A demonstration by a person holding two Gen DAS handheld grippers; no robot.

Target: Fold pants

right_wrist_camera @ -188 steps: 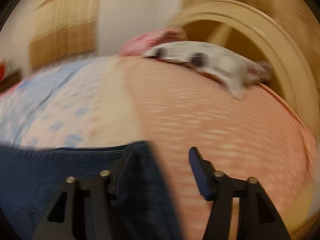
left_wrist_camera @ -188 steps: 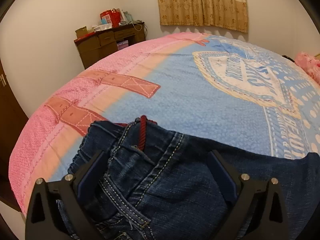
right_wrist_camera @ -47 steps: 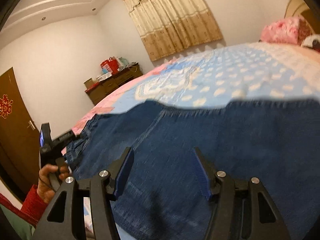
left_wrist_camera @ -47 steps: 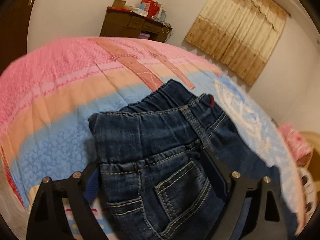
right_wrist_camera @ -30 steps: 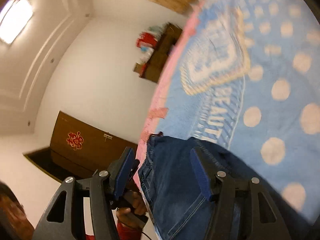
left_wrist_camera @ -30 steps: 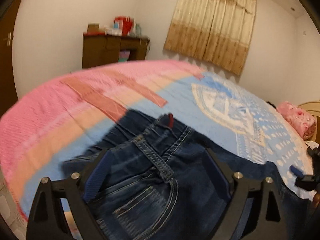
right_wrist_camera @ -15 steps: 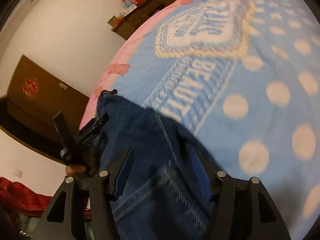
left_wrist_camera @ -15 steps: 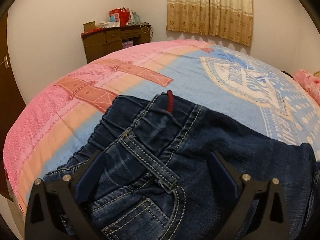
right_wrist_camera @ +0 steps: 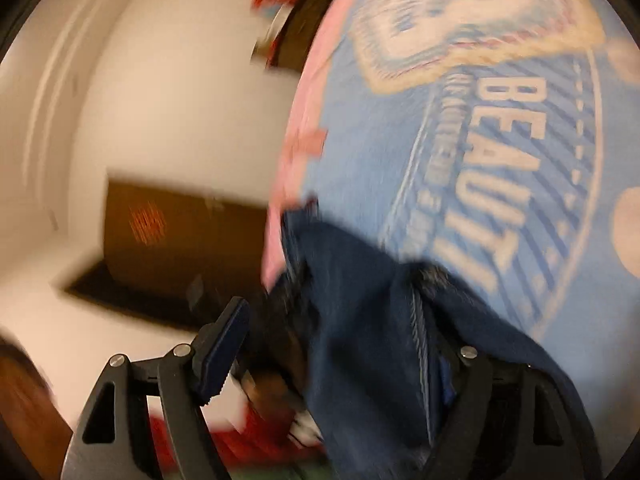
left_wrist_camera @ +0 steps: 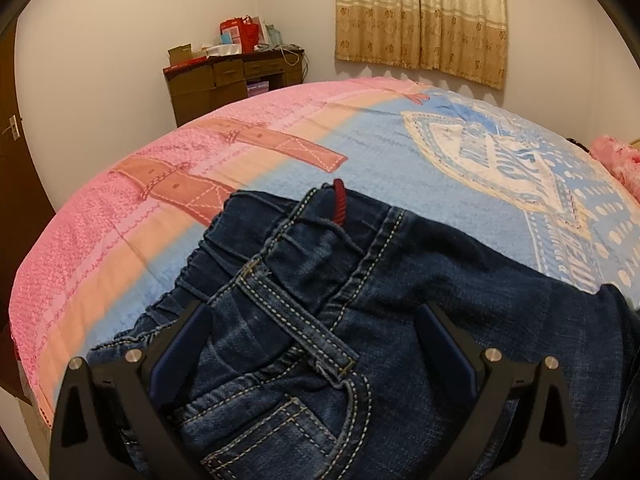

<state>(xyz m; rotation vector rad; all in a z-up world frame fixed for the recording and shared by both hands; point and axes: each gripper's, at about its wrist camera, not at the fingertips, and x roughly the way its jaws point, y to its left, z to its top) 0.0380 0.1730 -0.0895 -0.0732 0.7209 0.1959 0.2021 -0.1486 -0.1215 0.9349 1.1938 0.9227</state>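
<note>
Dark blue jeans (left_wrist_camera: 420, 272) lie on the blue and pink bedspread (left_wrist_camera: 380, 152), waistband toward the bed's foot, a red cord (left_wrist_camera: 339, 202) at its top edge. My left gripper (left_wrist_camera: 312, 312) stands wide open over the seat, its pads either side of a belt loop and back pocket, not pressing the cloth. The right wrist view is blurred by motion. There my right gripper (right_wrist_camera: 340, 324) has its jaws opening. A fold of the jeans (right_wrist_camera: 360, 300) hangs between them and drapes over the right finger, hiding it. The left pad stands free of the cloth.
A brown dresser (left_wrist_camera: 224, 80) with boxes and red bags stands against the far wall beside beige curtains (left_wrist_camera: 420, 16). A pink pillow (left_wrist_camera: 616, 156) lies at the far right. The bed's edge falls away at the left, by a dark door (right_wrist_camera: 172, 232).
The left view swung over the waistband a second ago, then held still. The right gripper's jaws have spread, its view has swung and blurred, and denim now drapes over its right finger.
</note>
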